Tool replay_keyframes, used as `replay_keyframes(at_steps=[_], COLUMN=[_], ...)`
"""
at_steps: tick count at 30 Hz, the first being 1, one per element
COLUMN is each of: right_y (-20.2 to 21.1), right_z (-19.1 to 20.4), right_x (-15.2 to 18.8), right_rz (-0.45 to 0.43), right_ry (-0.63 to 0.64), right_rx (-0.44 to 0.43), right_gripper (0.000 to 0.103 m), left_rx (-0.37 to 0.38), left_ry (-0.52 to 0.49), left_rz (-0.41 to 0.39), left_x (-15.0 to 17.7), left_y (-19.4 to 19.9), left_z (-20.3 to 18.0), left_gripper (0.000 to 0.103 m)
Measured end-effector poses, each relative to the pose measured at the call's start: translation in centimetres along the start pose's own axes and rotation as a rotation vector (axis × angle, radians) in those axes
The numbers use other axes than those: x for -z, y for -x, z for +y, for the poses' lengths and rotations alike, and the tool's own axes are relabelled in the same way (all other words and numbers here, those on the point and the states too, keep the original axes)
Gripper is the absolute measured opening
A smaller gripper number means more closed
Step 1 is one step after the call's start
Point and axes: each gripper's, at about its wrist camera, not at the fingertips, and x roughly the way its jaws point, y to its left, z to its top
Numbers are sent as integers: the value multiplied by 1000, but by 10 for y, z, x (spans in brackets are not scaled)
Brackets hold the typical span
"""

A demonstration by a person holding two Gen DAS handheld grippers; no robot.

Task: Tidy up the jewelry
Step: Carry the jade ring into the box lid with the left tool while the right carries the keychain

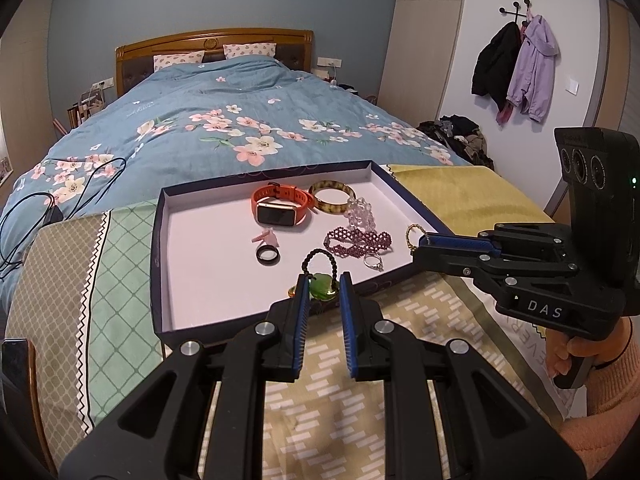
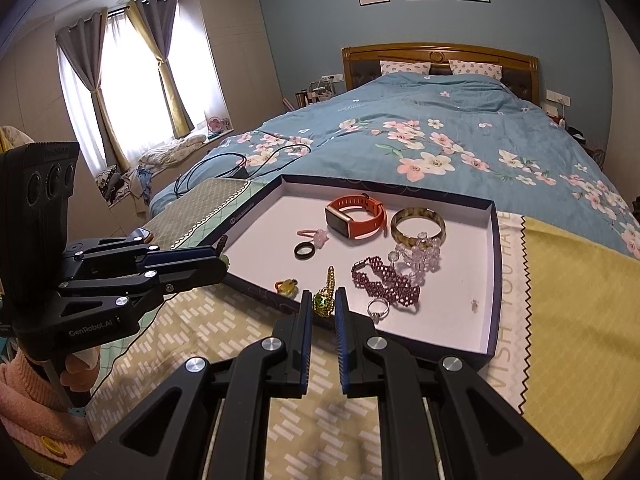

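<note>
A shallow dark-rimmed tray with a white floor holds an orange watch, an amber bangle, clear beads, a maroon beaded bracelet, a black ring, a silver ring and a pink clip. My left gripper is shut on a green pendant with a dark bead cord. My right gripper is shut on a gold chain piece with a green stone over the tray's near rim.
The tray lies on patterned cloths at the foot of a bed with a blue floral duvet. A small yellow charm sits at the tray's near edge. Black cables lie on the bed at left.
</note>
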Motion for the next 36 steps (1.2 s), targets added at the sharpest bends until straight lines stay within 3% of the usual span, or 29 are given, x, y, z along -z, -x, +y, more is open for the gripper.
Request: replay_keyframes(at_steps=[36], right_y=[-20], right_z=[-19], right_x=[-21], right_rz=[8], right_ry=[3], right_rx=[23], right_gripper=[9], left_rx=[-30], left_ry=[-5], left_rz=[-4], left_x=[-23], left_y=[-22], left_z=[14], left_gripper=[16])
